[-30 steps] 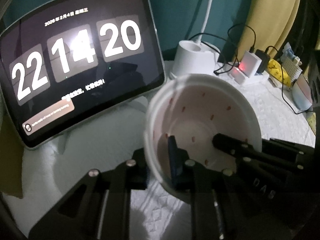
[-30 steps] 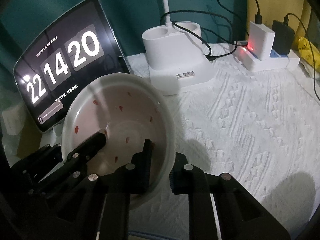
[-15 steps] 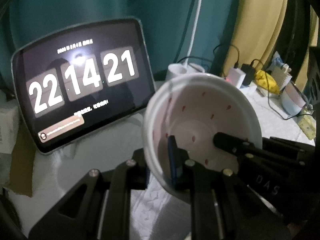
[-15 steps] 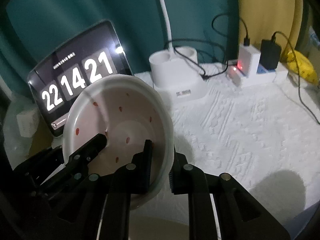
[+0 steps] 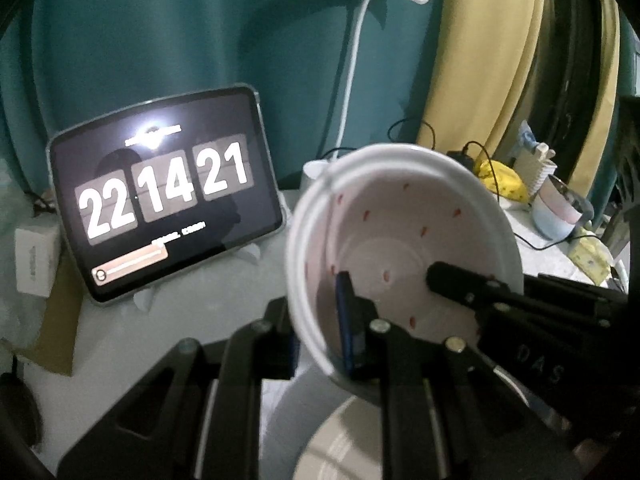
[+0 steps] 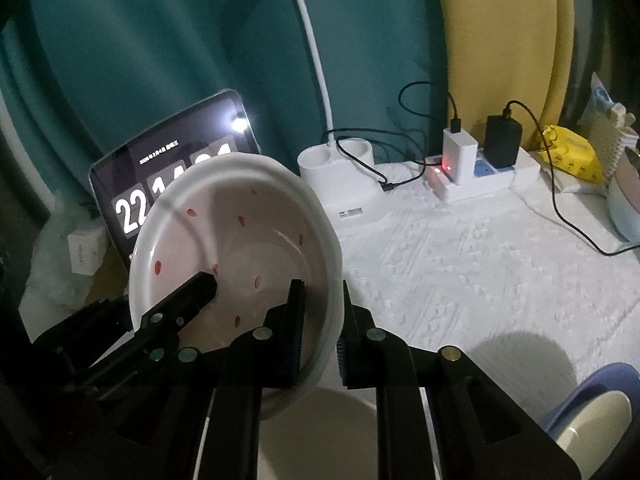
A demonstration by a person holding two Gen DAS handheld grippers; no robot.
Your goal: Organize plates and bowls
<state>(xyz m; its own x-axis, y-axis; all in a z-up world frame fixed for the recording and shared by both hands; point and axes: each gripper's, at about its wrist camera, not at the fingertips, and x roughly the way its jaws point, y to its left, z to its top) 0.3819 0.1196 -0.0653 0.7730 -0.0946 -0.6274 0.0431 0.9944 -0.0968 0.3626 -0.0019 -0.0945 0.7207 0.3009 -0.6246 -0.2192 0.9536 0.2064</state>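
Bowl (image 5: 404, 248) hangs above the desk (image 6: 480, 264), clear of the cloth. Left claw (image 5: 320, 320) pinches its left rim, right claw (image 6: 322, 328) its right rim, both clamped, one finger inside each. Advice: move both claws together, keep rim level, lower onto a free desk patch away from cables.

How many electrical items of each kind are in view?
Dark clock-face tablet: 1
White gooseneck desk lamp: 1
White power strip: 1
Plug-in chargers: 2 (white charger, black charger)
Total: 5
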